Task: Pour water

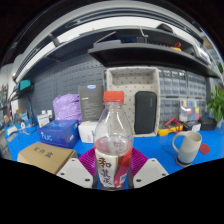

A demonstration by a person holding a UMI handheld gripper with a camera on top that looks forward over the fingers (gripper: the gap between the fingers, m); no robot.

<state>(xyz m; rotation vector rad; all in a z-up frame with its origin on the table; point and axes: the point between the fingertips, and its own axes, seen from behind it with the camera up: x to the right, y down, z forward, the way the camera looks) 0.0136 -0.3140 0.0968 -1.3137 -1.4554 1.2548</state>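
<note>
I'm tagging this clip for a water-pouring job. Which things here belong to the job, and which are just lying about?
For the job: bottle, held between the gripper fingers; mug, the likely target.

Lying about: cardboard box, blue box, purple bag, plant.

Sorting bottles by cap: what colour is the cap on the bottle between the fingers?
Orange-red, on the clear bottle held by the gripper; gripper view.

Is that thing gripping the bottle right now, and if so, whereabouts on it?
Yes, it appears so. The gripper has its jaws closed on the water bottle, holding it low down at the labelled part, well below the red cap.
</note>
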